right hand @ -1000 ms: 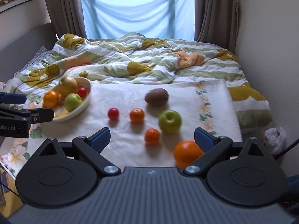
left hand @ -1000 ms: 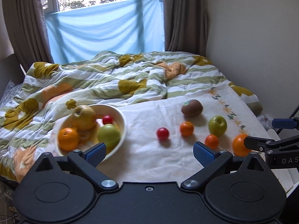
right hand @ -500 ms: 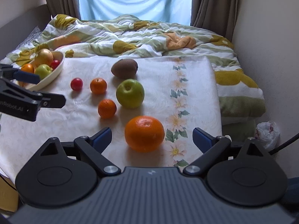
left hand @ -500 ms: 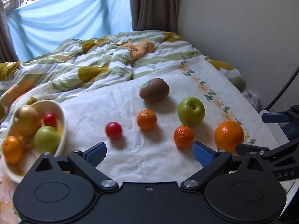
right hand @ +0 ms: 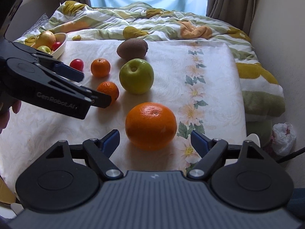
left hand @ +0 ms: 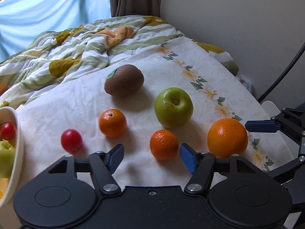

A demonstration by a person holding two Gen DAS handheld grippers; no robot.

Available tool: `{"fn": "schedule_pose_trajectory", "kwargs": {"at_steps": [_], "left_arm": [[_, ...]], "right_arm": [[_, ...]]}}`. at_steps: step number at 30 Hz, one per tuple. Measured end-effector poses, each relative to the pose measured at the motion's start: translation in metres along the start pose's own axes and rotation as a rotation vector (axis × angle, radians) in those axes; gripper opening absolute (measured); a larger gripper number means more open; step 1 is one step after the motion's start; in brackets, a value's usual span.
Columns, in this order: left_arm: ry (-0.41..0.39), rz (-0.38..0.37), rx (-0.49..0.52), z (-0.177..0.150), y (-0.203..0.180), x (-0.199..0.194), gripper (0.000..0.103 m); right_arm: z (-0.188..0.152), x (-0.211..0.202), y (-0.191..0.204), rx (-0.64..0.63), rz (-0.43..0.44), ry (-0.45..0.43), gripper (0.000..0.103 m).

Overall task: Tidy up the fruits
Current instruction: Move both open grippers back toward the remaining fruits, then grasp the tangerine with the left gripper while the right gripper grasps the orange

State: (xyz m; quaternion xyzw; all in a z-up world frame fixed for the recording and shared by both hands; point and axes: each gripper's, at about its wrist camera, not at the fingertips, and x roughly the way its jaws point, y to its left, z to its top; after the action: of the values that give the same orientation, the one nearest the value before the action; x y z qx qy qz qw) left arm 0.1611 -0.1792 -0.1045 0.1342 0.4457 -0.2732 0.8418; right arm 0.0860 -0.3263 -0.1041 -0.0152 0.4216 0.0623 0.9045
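On the white flowered cloth (left hand: 57, 105) lie a kiwi (left hand: 124, 80), a green apple (left hand: 173, 107), two mandarins, a small red fruit (left hand: 71, 140) and a big orange (left hand: 226, 137). My left gripper (left hand: 151, 155) hangs low over the near mandarin (left hand: 164, 144). Its jaws are closing with that fruit just ahead between the fingers, and the pads do not touch it. My right gripper (right hand: 154, 139) straddles the big orange (right hand: 150, 126), wide and narrowing slightly, without contact. A cream bowl (left hand: 18, 152) of fruit sits far left.
A rumpled striped quilt (right hand: 152, 22) covers the far half of the bed. A wall runs along the right side, where the bed edge drops to a plastic bag (right hand: 284, 137) on the floor. The left gripper (right hand: 91, 87) reaches in from the left in the right wrist view.
Both grippers have sunk closer to the fruit. The left one swung right, away from the bowl toward the near mandarin, and its jaws narrowed. The right one came down over the big orange.
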Motion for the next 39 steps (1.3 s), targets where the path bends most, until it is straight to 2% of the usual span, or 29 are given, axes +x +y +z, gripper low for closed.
{"fn": "schedule_pose_trajectory", "kwargs": {"at_steps": [2, 4, 6, 14, 22, 25, 39], "left_arm": [[0.003, -0.013, 0.008, 0.000, -0.002, 0.003, 0.060], [0.012, -0.029, 0.016, 0.000, -0.004, 0.006, 0.043], [0.015, -0.042, 0.023, -0.001, -0.007, 0.008, 0.037], [0.008, -0.016, 0.044, -0.006, -0.007, 0.003, 0.036], [0.011, 0.007, 0.030, -0.013, -0.004, -0.001, 0.036], [0.009, 0.017, 0.019, -0.015, -0.003, -0.003, 0.036], [-0.058, 0.068, -0.059, -0.020, -0.003, -0.043, 0.036]], "right_arm": [[0.000, 0.002, 0.000, -0.001, 0.001, 0.004, 0.096], [0.000, 0.004, -0.001, 0.003, 0.004, 0.004, 0.095], [0.001, 0.005, -0.002, 0.007, 0.006, 0.005, 0.095], [0.003, 0.008, -0.001, 0.001, 0.023, 0.010, 0.084], [0.005, 0.010, 0.001, -0.006, 0.038, -0.002, 0.081], [0.005, 0.011, 0.001, -0.009, 0.035, -0.009, 0.076], [0.012, -0.010, 0.001, 0.012, 0.059, -0.045, 0.075]]}}
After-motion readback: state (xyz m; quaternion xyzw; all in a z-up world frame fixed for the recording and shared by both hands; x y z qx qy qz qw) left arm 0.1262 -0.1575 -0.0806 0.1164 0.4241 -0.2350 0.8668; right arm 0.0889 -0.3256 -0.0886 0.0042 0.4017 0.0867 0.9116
